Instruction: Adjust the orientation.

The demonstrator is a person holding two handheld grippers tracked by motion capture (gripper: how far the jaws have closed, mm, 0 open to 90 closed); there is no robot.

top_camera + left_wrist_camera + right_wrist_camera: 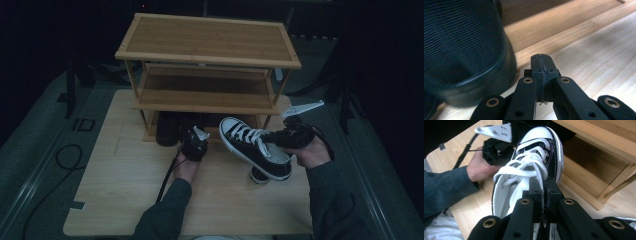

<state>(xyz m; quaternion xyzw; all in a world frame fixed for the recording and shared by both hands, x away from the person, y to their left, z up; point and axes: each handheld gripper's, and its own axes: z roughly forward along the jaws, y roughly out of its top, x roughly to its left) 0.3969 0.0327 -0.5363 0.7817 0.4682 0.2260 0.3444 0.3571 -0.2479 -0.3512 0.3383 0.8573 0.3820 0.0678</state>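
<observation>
Step in hand, as judged: shelving shoes. The right gripper (274,136) is clamped on the collar of a black-and-white sneaker (252,146), held tilted clear of the table (125,190), toe toward ten o'clock, in front of the bamboo shoe rack (207,55). The left gripper (194,143) is closed and empty, at nine o'clock of the sneaker. A dark boot (167,129) fills the rack's bottom left. Next move calls for sliding the sneaker in beside it, under the low shelf. A second sneaker (260,175) lies below.
</observation>
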